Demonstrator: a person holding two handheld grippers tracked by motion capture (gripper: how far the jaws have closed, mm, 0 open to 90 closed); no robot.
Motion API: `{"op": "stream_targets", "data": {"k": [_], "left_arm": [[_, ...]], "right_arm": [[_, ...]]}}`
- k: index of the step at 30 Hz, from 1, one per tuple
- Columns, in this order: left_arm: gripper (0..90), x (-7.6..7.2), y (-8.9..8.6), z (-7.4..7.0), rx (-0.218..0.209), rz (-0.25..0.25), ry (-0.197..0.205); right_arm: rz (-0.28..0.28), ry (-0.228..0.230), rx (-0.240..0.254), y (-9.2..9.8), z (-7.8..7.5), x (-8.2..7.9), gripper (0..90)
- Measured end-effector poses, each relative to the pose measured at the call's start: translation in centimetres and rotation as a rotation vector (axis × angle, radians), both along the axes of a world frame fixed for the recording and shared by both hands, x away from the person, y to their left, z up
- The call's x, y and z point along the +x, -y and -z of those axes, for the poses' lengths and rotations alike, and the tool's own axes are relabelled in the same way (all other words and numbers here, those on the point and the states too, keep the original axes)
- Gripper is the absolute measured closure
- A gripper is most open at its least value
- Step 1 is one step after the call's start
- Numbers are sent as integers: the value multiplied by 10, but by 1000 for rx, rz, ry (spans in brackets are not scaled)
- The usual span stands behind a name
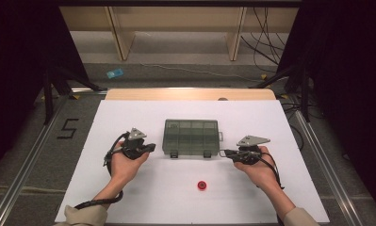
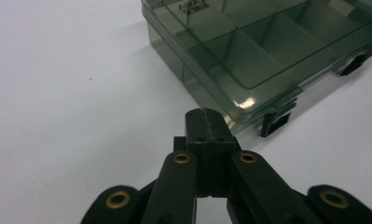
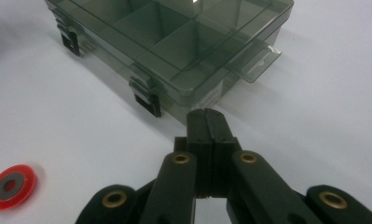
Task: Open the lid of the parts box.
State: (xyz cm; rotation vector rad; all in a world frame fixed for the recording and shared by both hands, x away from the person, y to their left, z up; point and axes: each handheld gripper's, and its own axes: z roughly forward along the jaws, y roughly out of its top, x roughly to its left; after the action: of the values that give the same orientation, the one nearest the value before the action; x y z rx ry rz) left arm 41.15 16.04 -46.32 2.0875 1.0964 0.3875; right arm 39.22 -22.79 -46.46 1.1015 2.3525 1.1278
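- The compartment box (image 1: 191,137) sits closed near the middle of the white tabletop (image 1: 129,197), its two dark latches (image 1: 174,154) facing us. If we push at one end alone, we judge the light box will slide or turn on the smooth sheet instead of staying put.
- Our left tool (image 1: 150,147) is shut tight with nothing between its jaws, its tip just beside the box's near left corner (image 2: 230,122). Closed like this it can only prod, so a slip off the corner could shove the box away from us.
- Our right tool (image 1: 225,152) is likewise shut and empty, close to the near right corner below the clear hanging tab (image 3: 254,64). A careless nudge there could catch and bend that thin tab.
- The latches look small; a blunt closed tip may skid off one and tip the lid edge.
- The red ring (image 1: 202,185) lies apart on the tabletop towards us; a forearm pulling back could knock it away.
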Motion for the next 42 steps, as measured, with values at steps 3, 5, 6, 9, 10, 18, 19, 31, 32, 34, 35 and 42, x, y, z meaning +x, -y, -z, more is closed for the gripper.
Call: {"op": "stream_targets", "data": {"k": [3,5,6,9,10,18,19,31,32,34,35,42], "left_arm": [[900,5,0,4,10,0,-17],[900,9,1,9,17,5,-27],[900,9,2,10,14,3,-26],[900,10,2,11,17,11,-29],[900,10,2,11,17,11,-29],[900,10,9,14,18,27,-25],[900,10,10,15,14,29,-24],[900,5,17,16,37,56,1],[900,5,17,16,37,56,1],[900,4,19,15,47,65,9],[900,3,19,13,66,75,19],[900,-1,24,13,89,86,34]], "right_arm": [[-2,-28,-12,-5,3,4,900],[-10,-25,-31,-8,6,7,900],[-8,-31,-28,-9,7,8,900],[-10,-38,-41,-11,8,11,900],[-10,-47,-39,-12,8,11,900],[2,-65,-33,-15,9,12,900],[-3,-57,-37,-15,9,12,900],[7,-55,-38,-16,7,10,900],[-4,-39,-46,-16,8,10,900],[-3,-34,-41,-17,9,10,900],[-3,-34,-40,-17,9,10,900],[8,-39,-25,-17,7,8,900]]}}
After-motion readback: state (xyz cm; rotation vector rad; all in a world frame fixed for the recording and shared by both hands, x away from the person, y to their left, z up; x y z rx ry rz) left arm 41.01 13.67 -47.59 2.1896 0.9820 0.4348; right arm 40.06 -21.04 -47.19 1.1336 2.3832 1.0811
